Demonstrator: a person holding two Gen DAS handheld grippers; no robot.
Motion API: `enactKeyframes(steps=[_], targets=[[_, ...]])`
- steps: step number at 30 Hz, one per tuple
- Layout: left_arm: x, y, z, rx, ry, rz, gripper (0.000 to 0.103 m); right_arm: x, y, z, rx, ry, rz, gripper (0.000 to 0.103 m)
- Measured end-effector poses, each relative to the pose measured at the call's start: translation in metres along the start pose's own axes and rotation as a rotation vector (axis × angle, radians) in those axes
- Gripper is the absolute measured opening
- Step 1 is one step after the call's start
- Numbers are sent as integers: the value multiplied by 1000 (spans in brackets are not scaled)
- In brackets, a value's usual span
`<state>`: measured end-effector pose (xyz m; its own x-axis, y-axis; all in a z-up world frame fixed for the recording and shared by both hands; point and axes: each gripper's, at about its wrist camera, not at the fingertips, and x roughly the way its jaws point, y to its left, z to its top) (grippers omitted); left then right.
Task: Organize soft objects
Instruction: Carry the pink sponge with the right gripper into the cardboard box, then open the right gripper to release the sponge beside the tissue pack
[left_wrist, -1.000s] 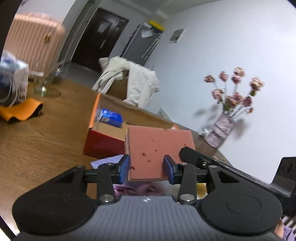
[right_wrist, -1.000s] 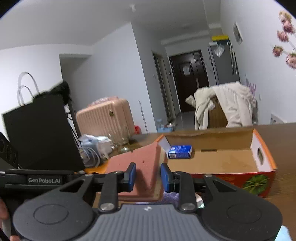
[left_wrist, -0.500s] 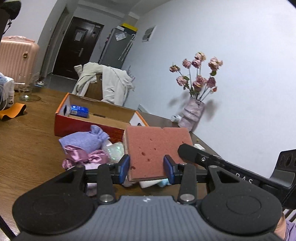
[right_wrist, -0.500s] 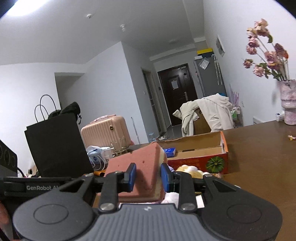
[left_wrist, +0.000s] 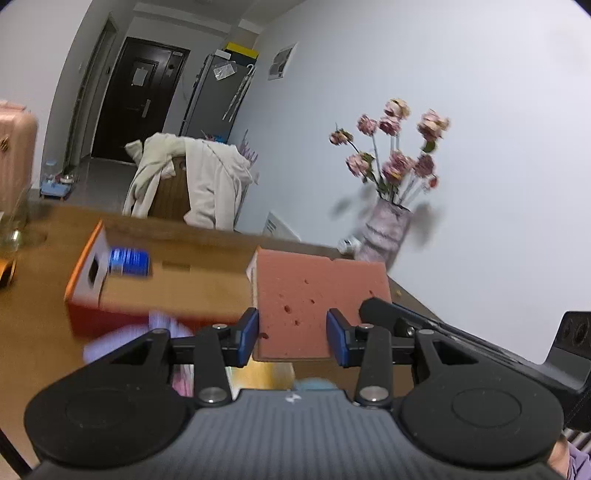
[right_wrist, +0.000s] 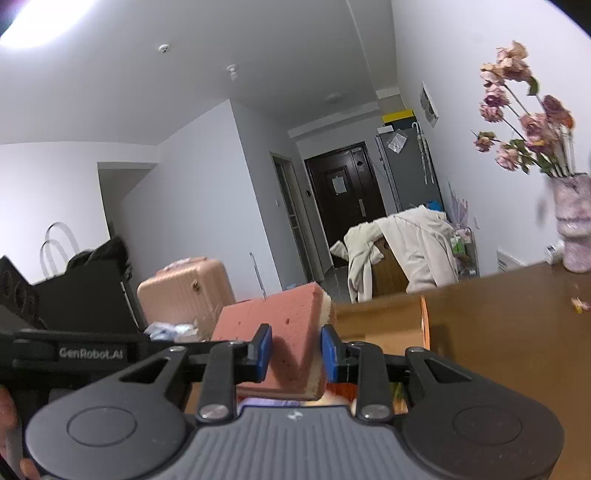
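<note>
Pale grey walls close in a narrow room that runs back to a dark door (left_wrist: 138, 92), with a grey fridge (left_wrist: 218, 96) beside it and a chair draped in a cream jacket (left_wrist: 207, 181) at the far edge of the brown wooden desk (left_wrist: 33, 332). On the desk an orange cardboard box (left_wrist: 92, 291) lies open, a small blue packet (left_wrist: 129, 261) inside near its left end. A lilac pouch (left_wrist: 122, 339) sits just in front of the box, blurred. At the desk's right end a pale vase (left_wrist: 388, 232) holds dried pink flowers (left_wrist: 395, 147) against the wall. In the right wrist view a pink suitcase (right_wrist: 184, 291) and a black bag (right_wrist: 85, 291) stand off to the left.

Above the desk, near the box, a pink sponge (left_wrist: 317, 291) is gripped from two sides. The left gripper (left_wrist: 291, 334) has its blue-padded fingers (left_wrist: 248, 334) pressed against the sponge's near end. The right gripper (right_wrist: 293, 352) pinches the same sponge (right_wrist: 280, 321) across its thin edge, fingers (right_wrist: 263, 352) set narrow, the cream underside showing at the sponge's right.
</note>
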<state>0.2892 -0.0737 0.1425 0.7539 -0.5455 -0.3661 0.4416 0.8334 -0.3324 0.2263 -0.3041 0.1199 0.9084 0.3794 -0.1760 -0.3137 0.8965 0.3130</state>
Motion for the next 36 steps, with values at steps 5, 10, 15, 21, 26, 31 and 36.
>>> enactKeyframes(steps=[5,10,15,21,26,31,36], targets=[[76,29,65,-17,46,15,40,84,-38,51,30,44,11,28],[174,68,107,-106,145,38,40,188,-99,73,141,206,-6,28],[271,105,94,-177,283,74,40,266,-146,59,194,355,-85,29],[329,135,63,-220,368,91,40,322,-161,28,102,474,-187,31],[343,145,57,-263,413,90,44,336,-160,22,54,468,-239,30],[325,140,66,-224,375,81,51,324,-150,33,8,406,-257,50],[281,119,88,-131,324,87,55,289,-132,59,-42,341,-226,66]])
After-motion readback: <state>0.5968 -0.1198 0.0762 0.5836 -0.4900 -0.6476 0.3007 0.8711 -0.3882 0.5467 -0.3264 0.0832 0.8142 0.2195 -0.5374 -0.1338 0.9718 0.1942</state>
